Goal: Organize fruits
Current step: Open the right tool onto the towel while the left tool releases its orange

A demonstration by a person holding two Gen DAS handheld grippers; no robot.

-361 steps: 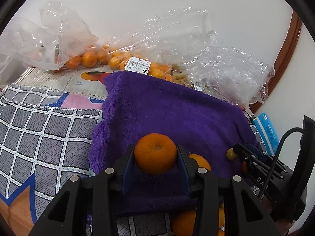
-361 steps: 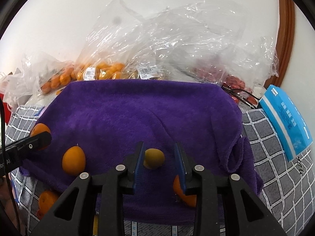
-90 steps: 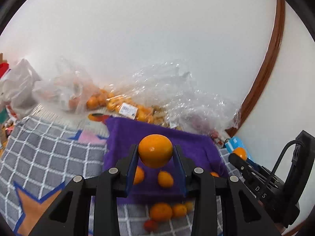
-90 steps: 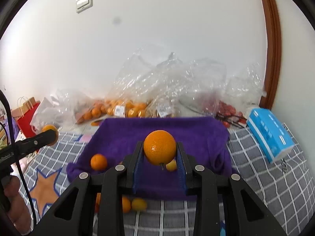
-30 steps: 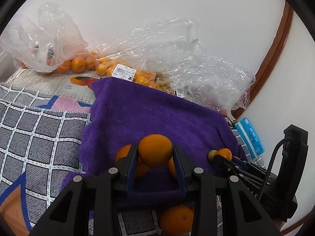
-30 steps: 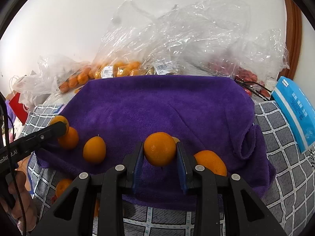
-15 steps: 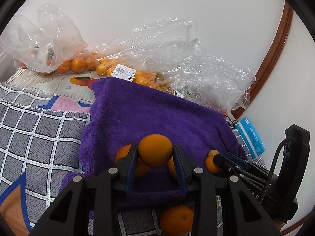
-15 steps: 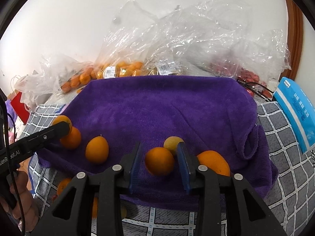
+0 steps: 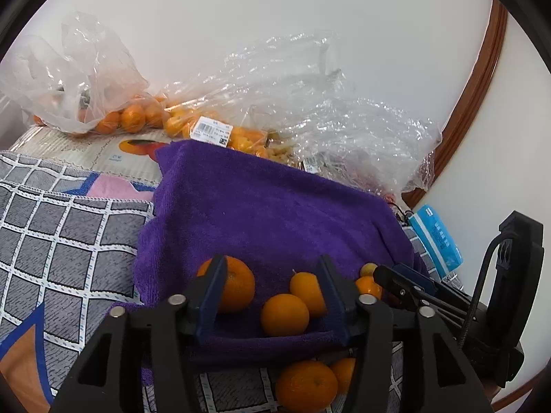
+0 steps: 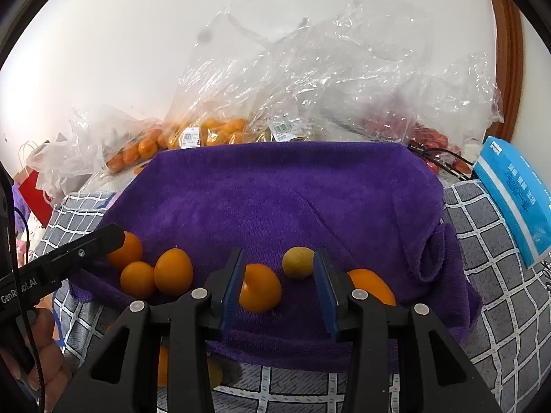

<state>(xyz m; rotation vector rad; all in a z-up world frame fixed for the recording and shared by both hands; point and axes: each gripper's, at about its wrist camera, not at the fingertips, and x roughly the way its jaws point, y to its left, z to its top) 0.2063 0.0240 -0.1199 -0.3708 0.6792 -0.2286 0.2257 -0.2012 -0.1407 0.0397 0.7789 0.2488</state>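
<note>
**A:** Left wrist view first: what changed with your left tongs?

**B:** A second ago they were closed on a round orange mandarin. Now the jaws are opening and the pads do not touch it anymore. The fruit sits free between them, on the front edge of the fluffy purple towel, just beside two other oranges.

**A:** And the right side?

**B:** The same story. My right tongs are also opening. Their smooth orange fruit lies on the towel close to the left pad, but I think it is not pressed. A small yellow-green fruit lies just behind it.

**A:** So what does this mean for the task?

**B:** Both fruits are delivered to the towel, I judge. Some oranges are left on the grey checked cloth in front of the towel, so I should fetch those next.
</note>
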